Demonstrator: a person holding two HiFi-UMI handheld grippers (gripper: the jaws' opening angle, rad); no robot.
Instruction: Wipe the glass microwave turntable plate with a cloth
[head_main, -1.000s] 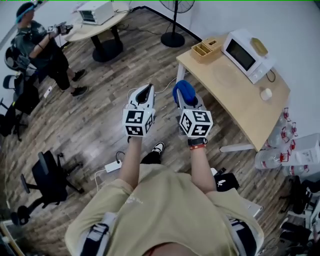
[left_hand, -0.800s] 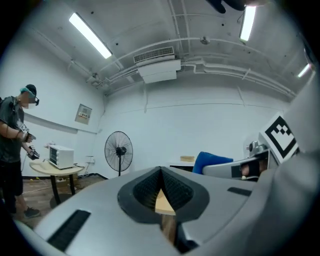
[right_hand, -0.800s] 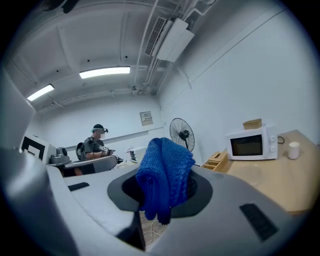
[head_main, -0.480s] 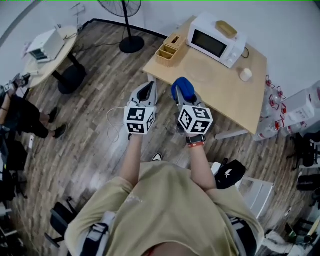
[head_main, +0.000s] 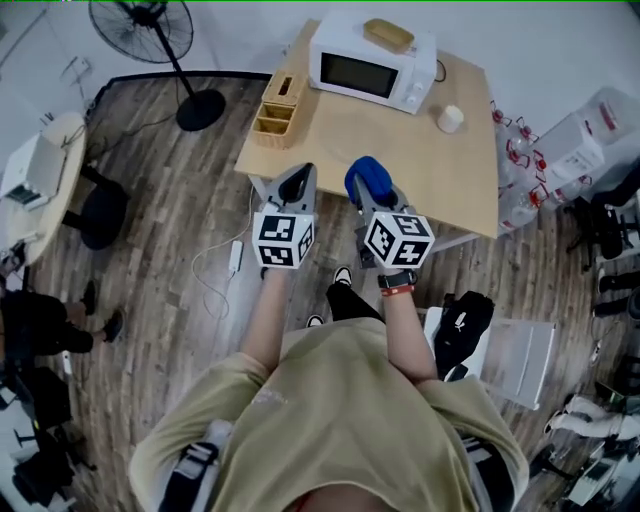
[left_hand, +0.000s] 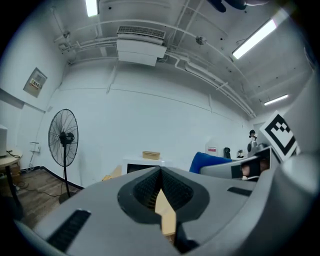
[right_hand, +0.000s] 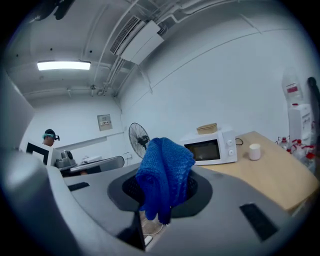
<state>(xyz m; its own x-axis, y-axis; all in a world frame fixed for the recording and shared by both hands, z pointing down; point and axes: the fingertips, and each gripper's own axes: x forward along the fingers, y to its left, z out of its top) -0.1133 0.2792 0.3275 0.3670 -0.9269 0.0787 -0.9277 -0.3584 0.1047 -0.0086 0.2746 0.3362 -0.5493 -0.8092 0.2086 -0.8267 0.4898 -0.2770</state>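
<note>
Wooden organiser box (head_main: 278, 107) stands on the left corner of the table (head_main: 430, 175), just beside the microwave (head_main: 370, 68); what lies in its compartments I cannot tell. Microwave door is closed, and one flat yellowish thing (head_main: 388, 35) rests on its top. One white cup (head_main: 450, 119) stands to the right of the microwave, apart from it. Your right gripper (head_main: 368, 190) is clenched on the cloth (right_hand: 165, 172), which is blue and knitted, bunched in a thick fold that rises over the jaws and hangs down between them. Your left gripper (left_hand: 160, 172) has its jaws pressed together with nothing between. You hold both grippers side by side at the near edge of the table. The glass plate I cannot make out with certainty on the tabletop. You have one cloth, one microwave, one cup, one organiser box, one standing fan (head_main: 150, 25) on the floor and two grippers
</note>
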